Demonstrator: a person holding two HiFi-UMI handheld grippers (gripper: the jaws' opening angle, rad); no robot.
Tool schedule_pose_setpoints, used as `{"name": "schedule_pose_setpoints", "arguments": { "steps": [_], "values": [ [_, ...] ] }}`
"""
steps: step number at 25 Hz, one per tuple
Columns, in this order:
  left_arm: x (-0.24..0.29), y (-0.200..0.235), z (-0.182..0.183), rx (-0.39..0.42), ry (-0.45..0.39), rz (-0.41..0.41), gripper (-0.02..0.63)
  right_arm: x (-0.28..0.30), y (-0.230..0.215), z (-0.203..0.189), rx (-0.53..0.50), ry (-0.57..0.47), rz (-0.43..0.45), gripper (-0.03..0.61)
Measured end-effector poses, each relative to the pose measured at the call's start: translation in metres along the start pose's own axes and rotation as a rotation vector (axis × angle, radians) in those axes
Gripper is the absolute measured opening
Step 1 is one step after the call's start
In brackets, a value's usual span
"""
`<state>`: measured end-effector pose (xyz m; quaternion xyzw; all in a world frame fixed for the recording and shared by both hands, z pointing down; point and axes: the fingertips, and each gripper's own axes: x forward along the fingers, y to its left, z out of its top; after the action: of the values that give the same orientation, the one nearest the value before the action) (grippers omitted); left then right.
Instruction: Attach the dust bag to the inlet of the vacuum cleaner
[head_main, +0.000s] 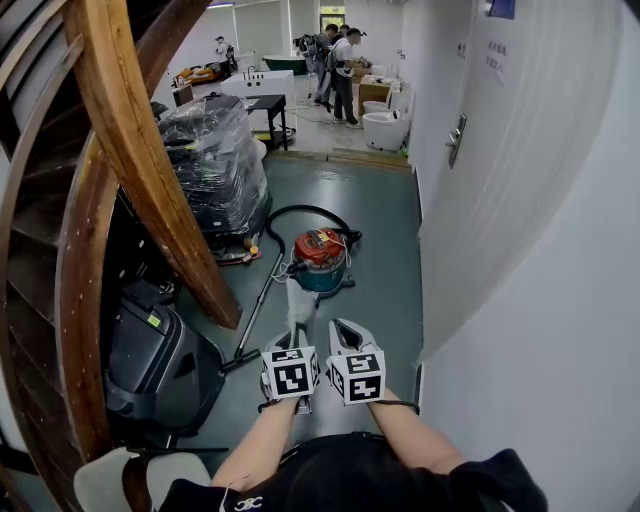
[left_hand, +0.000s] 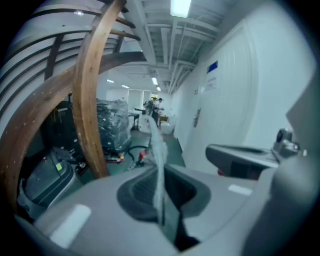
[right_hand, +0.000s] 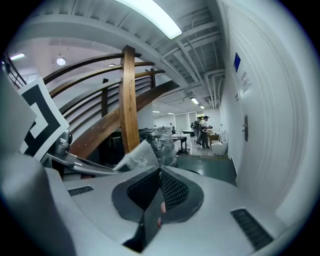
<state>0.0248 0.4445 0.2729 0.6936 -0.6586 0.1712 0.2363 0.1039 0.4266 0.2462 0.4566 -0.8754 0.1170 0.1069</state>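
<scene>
Left gripper (left_hand: 161, 200) pinches the limp dust bag (left_hand: 157, 145) by its edge (a thin hold); right gripper (right_hand: 159, 172) sits closed, empty. The bag could slip free before reaching the vacuum cleaner (head_main: 320, 260).

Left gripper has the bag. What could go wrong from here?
Only the left gripper pinches the dust bag; the right gripper is shut and empty, so it may flop or slip.
The hose loops behind the vacuum cleaner and the wand lies beside it; either might snag the approach.

One vacuum cleaner (head_main: 318, 258) — one dust bag (head_main: 297, 304).
</scene>
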Motion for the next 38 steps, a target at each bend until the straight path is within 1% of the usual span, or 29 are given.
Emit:
{"name": "schedule_pose_setpoints", "arguments": {
  "steps": [6, 15, 18, 25, 32, 35, 38],
  "values": [
    [-0.006, 0.017, -0.007, -0.003, 0.0, -0.012, 0.021, 0.005, 0.02, -0.007, -0.008, 0.014, -0.008, -0.002],
    [-0.014, 0.066, -0.027, -0.016, 0.007, -0.034, 0.02, 0.02, 0.063, -0.024, -0.005, 0.029, -0.041, -0.002],
    [-0.015, 0.078, -0.031, -0.022, 0.014, -0.033, 0.021, 0.024, 0.074, -0.029, -0.017, 0.044, -0.04, -0.002],
    [-0.003, 0.097, -0.03, -0.022, 0.032, -0.033, 0.02, 0.048, 0.079, -0.025, -0.011, 0.044, -0.038, -0.002],
    [0.04, 0.114, -0.008, -0.037, 0.029, -0.017, 0.02, 0.099, 0.062, -0.009, -0.03, 0.02, -0.006, -0.002],
    [0.076, 0.123, 0.011, -0.04, 0.017, -0.004, 0.02, 0.135, 0.042, 0.0, -0.031, 0.007, 0.002, -0.002],
    [0.114, 0.13, 0.041, -0.055, -0.002, 0.003, 0.02, 0.175, 0.022, 0.015, -0.038, 0.003, 0.012, -0.002]
  ]
}}
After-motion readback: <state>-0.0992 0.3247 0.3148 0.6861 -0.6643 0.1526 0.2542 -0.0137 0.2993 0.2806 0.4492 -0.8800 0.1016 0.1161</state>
